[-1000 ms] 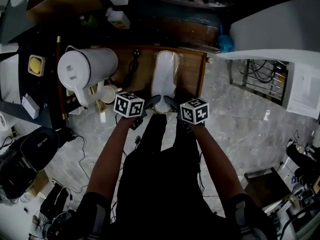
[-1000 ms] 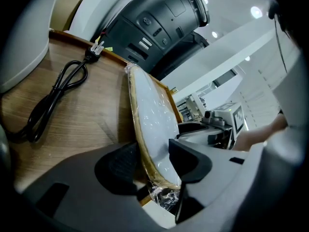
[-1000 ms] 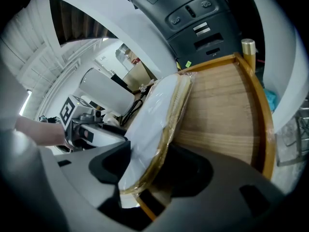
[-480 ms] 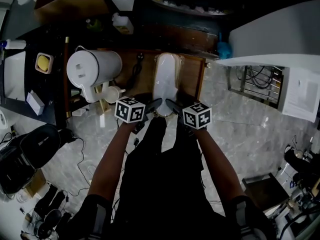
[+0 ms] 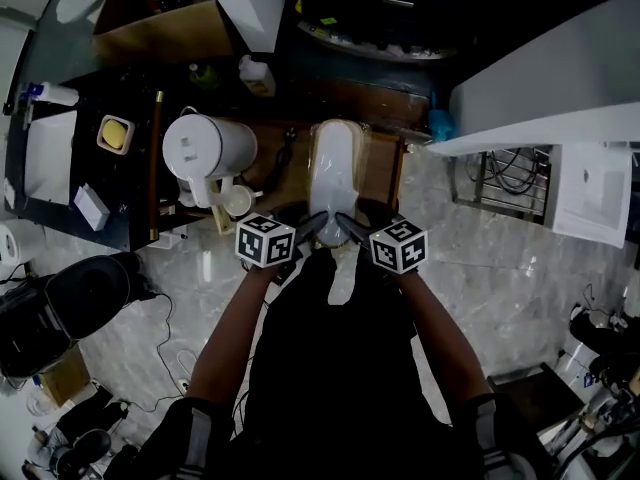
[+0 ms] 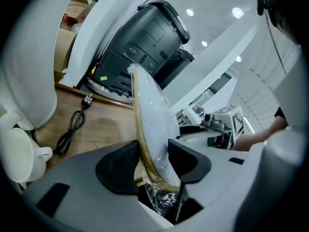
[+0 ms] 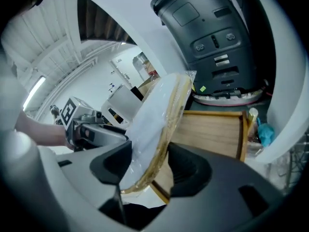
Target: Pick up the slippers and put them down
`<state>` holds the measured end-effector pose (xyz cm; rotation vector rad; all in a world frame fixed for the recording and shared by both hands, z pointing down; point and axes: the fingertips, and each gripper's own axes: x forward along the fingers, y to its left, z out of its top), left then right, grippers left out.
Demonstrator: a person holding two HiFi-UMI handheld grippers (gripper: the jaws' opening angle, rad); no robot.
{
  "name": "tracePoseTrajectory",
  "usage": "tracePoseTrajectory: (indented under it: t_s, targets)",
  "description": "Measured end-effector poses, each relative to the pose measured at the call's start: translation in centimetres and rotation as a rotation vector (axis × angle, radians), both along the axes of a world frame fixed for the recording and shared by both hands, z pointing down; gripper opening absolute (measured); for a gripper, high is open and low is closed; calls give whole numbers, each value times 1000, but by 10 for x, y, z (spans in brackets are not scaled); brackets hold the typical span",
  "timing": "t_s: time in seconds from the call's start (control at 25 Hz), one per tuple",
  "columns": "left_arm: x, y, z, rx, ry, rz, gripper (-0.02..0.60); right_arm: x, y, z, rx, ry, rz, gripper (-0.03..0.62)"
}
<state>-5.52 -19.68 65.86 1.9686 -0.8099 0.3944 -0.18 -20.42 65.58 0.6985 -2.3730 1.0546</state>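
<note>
Low wooden surface [image 5: 386, 173] on a marble floor; plastic-wrapped white slippers [image 5: 335, 168] held tilted above it, near end clamped in left gripper [image 6: 154, 163] and right gripper [image 7: 147, 170], right jaws just closing further; probably light, soft, bendy; slippery film, so best gripped across the firmer tan sole edge.

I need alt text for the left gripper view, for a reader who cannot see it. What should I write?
The left gripper clamps a plastic-wrapped pair of white slippers, held on edge, with a wooden table beyond. A black cable lies on the table at left; a dark machine stands behind.
</note>
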Motion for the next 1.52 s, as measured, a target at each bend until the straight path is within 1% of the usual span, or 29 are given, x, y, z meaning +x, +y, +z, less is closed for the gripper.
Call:
tracePoseTrajectory:
  t_s: [0.12, 0.2, 0.44, 0.56, 0.76, 0.92, 1.12, 1.36, 1.52]
  targets:
    - [0, 6, -16, 24, -2, 3, 195, 0, 5, -18, 53, 22, -55, 236]
    - [0, 10, -28, 38, 12, -12, 193, 0, 8, -31, 68, 18, -73, 235]
    - [-8, 13, -73, 110, 52, -65, 189, -6, 11, -73, 103, -21, -69, 230]
    - [-9, 11, -99, 162, 71, -75, 178, -5, 12, -95, 127, -42, -36, 230]
    - [-4, 14, -135, 237, 73, -44, 176, 1, 19, -128, 178, -57, 29, 229]
    - [2, 17, -163, 299, 86, -19, 176, 7, 23, -157, 239, -78, 53, 229]
    - [8, 21, -195, 336, 112, 0, 176, 14, 29, -187, 232, -132, 96, 221]
    - [15, 24, -221, 425, 96, 26, 176, 22, 32, -210, 303, -136, 91, 217]
    - [9, 30, -225, 439, 89, 22, 176, 16, 37, -215, 321, -133, 93, 216]
